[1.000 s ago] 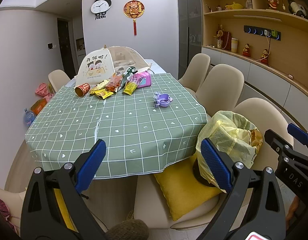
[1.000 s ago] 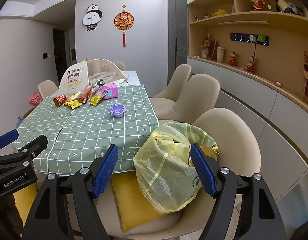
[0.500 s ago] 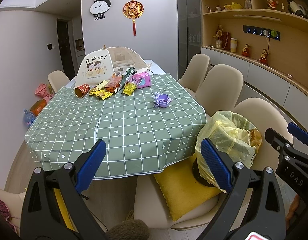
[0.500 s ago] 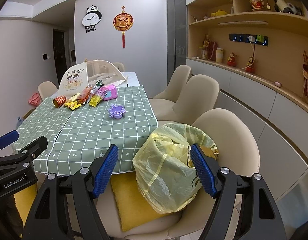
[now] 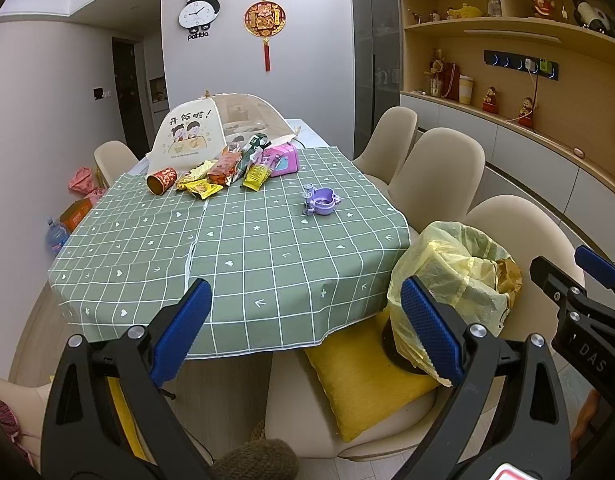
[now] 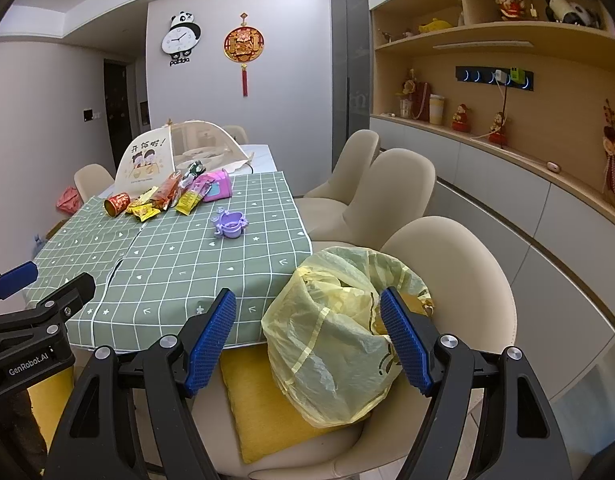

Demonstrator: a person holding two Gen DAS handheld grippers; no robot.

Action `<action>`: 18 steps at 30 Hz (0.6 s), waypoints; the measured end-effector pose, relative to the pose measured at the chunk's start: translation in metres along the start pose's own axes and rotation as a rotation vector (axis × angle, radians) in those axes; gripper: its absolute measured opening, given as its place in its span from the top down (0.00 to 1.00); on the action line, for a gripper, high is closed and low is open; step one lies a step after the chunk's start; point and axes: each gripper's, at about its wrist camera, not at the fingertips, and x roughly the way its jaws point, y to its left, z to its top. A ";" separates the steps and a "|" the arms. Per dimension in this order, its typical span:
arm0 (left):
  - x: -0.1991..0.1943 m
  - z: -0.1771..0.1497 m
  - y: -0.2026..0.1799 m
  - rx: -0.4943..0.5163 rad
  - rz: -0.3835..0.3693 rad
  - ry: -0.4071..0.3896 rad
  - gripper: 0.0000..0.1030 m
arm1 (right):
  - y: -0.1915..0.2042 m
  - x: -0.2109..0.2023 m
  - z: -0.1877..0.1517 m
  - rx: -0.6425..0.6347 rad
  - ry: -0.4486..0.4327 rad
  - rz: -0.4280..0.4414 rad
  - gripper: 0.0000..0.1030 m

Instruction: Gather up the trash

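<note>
A pile of snack wrappers (image 5: 223, 174) (image 6: 167, 200) and a tipped red paper cup (image 5: 161, 180) (image 6: 116, 204) lie at the far end of the green checked table (image 5: 247, 256). A yellow trash bag (image 5: 451, 276) (image 6: 339, 340) sits open on a beige chair at the table's near right corner. My left gripper (image 5: 307, 332) is open and empty, short of the table's near edge. My right gripper (image 6: 307, 340) is open and empty, with the bag just beyond its fingers.
A purple toy (image 5: 321, 200) and a pink box (image 5: 281, 160) sit on the table, a mesh food cover (image 5: 211, 128) behind the wrappers. Beige chairs (image 5: 435, 176) line the right side. A yellow cushion (image 5: 359, 380) lies on the nearest chair. Cabinets run along the right wall.
Both views have shifted only slightly; the grippers stay open and nothing has been picked up.
</note>
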 end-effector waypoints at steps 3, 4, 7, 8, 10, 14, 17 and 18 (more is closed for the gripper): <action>0.000 0.000 -0.001 0.002 -0.001 0.002 0.12 | 0.000 0.000 0.000 -0.001 0.000 -0.002 0.31; 0.000 0.000 -0.001 0.002 -0.001 0.003 0.12 | 0.000 0.000 -0.001 0.000 0.001 -0.002 0.31; 0.000 0.001 -0.001 0.002 -0.001 0.003 0.12 | -0.002 0.000 0.000 0.002 0.002 -0.002 0.31; 0.000 0.001 -0.001 0.002 -0.002 0.004 0.12 | -0.002 0.000 0.000 0.002 0.002 -0.002 0.31; 0.000 0.001 -0.001 0.002 -0.002 0.005 0.12 | -0.002 0.000 0.000 0.001 0.002 -0.002 0.31; 0.000 0.001 -0.001 0.000 -0.001 0.004 0.12 | -0.002 0.000 -0.001 0.002 0.002 -0.002 0.31; 0.002 0.003 -0.001 -0.006 0.001 0.006 0.12 | -0.002 0.000 0.000 0.002 0.003 0.000 0.31; 0.002 0.003 -0.001 -0.007 0.002 0.006 0.12 | -0.002 0.000 -0.001 0.002 0.003 0.000 0.31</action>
